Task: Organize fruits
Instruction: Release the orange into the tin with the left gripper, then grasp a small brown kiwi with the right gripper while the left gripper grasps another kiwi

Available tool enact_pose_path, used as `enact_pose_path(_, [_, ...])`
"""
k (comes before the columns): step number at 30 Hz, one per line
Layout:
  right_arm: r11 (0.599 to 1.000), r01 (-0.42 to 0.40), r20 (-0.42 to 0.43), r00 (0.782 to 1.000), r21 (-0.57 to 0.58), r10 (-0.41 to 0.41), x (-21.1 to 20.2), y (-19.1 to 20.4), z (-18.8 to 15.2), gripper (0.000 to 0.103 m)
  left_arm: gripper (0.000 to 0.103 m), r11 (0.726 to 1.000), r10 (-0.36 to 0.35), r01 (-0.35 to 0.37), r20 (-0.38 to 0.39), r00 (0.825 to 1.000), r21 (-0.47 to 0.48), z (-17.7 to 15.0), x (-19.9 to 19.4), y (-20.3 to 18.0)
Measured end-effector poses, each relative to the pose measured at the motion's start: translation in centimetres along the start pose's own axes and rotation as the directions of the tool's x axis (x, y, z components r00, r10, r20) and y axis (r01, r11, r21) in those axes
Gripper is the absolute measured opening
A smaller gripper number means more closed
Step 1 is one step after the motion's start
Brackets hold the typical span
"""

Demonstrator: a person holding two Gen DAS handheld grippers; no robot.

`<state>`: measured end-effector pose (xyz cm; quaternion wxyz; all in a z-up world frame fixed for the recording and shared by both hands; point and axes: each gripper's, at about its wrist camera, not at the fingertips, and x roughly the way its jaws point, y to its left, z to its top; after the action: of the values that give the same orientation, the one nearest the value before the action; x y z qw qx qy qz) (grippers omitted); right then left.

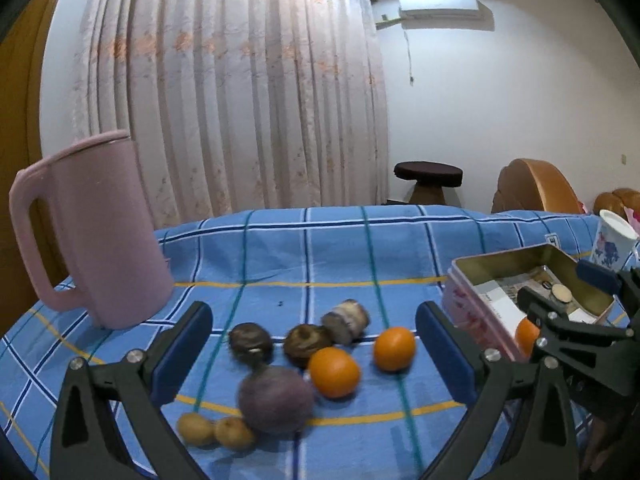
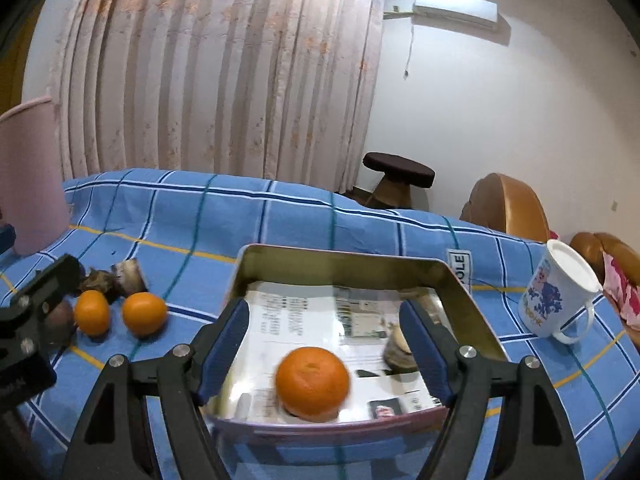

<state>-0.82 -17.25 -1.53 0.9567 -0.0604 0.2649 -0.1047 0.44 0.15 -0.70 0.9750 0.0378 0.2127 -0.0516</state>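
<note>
My left gripper [image 1: 316,356] stands wide open low over the blue checked cloth. Ahead of it lie two oranges [image 1: 334,372] [image 1: 394,349], a purple round fruit [image 1: 276,400], dark brown fruits [image 1: 251,342] and two small yellowish ones [image 1: 196,429]. None of them touches its pads. My right gripper [image 2: 326,354] is open over the paper-lined tin box [image 2: 460,280]. Between its fingers an orange [image 2: 312,384] lies in the tin, with a gap on each side. A brownish piece [image 2: 398,354] sits by the right finger.
A tall pink jug [image 1: 92,232] stands at the left on the cloth. A white printed mug [image 2: 556,296] stands right of the tin. Beyond the table are a curtain, a dark stool [image 2: 400,172] and brown chairs [image 2: 504,208].
</note>
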Motion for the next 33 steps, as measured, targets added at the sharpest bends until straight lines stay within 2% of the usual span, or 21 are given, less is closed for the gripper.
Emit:
enact_pose_path(7, [0.999, -0.050, -0.019, 0.999, 0.012, 0.050, -0.3, 2.5, 0.1, 0.079, 0.103, 1.000, 0.013, -0.013, -0.018, 1.000, 0.018, -0.5, -0.2, 2.8])
enact_pose_path(13, [0.991, -0.129, -0.028, 0.991, 0.026, 0.130, -0.6, 4.6, 0.0, 0.079, 0.103, 1.000, -0.002, 0.001, -0.081, 0.997, -0.011, -0.4, 0.4, 7.5])
enact_pose_path(16, [0.979, -0.199, -0.064, 0.977, 0.035, 0.201, -0.3, 6.0, -0.1, 0.079, 0.103, 1.000, -0.020, 0.019, -0.130, 0.991, -0.006, -0.6, 1.0, 9.6])
enact_pose_path(19, [0.967, -0.254, -0.078, 0.964, 0.036, 0.256, -0.3, 7.2, -0.1, 0.079, 0.103, 0.997, -0.067, 0.071, -0.175, 0.982, 0.017, -0.9, 1.4, 10.8])
enact_pose_path(22, [0.947, -0.322, -0.101, 0.941, 0.017, 0.322, -0.3, 9.0, -0.2, 0.079, 0.103, 0.993, -0.082, 0.098, -0.191, 0.978, 0.073, -1.1, 1.2, 11.4])
enact_pose_path(25, [0.935, -0.354, -0.118, 0.928, 0.011, 0.353, -0.2, 10.2, -0.3, 0.078, 0.103, 0.988, -0.091, 0.113, -0.200, 0.976, 0.104, -1.2, 0.9, 12.1])
enact_pose_path(26, [0.930, -0.368, -0.124, 0.922, 0.012, 0.367, -0.2, 10.5, -0.3, 0.072, 0.103, 0.985, -0.107, 0.131, -0.209, 0.972, 0.108, -1.3, 0.8, 12.3])
enact_pose_path(27, [0.918, -0.396, -0.134, 0.909, 0.016, 0.394, -0.2, 10.9, -0.3, 0.061, 0.103, 0.981, -0.127, 0.155, -0.220, 0.967, 0.116, -1.4, 0.9, 12.5])
enact_pose_path(28, [0.905, -0.426, -0.146, 0.894, 0.021, 0.424, -0.1, 11.2, -0.4, 0.058, 0.103, 0.977, -0.138, 0.170, -0.229, 0.964, 0.127, -1.5, 0.8, 12.6])
enact_pose_path(30, [0.867, -0.496, -0.172, 0.851, 0.051, 0.497, 0.0, 11.8, -0.6, 0.058, 0.103, 0.967, -0.143, 0.187, -0.241, 0.960, 0.172, -1.8, 0.7, 12.6])
enact_pose_path(32, [0.848, -0.524, -0.180, 0.829, 0.080, 0.529, 0.2, 12.2, -0.6, 0.058, 0.103, 0.958, -0.141, 0.197, -0.254, 0.957, 0.208, -2.2, 0.6, 12.5])
enact_pose_path(33, [0.830, -0.548, -0.180, 0.810, 0.106, 0.558, 0.3, 12.4, -0.5, 0.058, 0.103, 0.954, -0.145, 0.206, -0.265, 0.953, 0.220, -2.3, 0.6, 12.5])
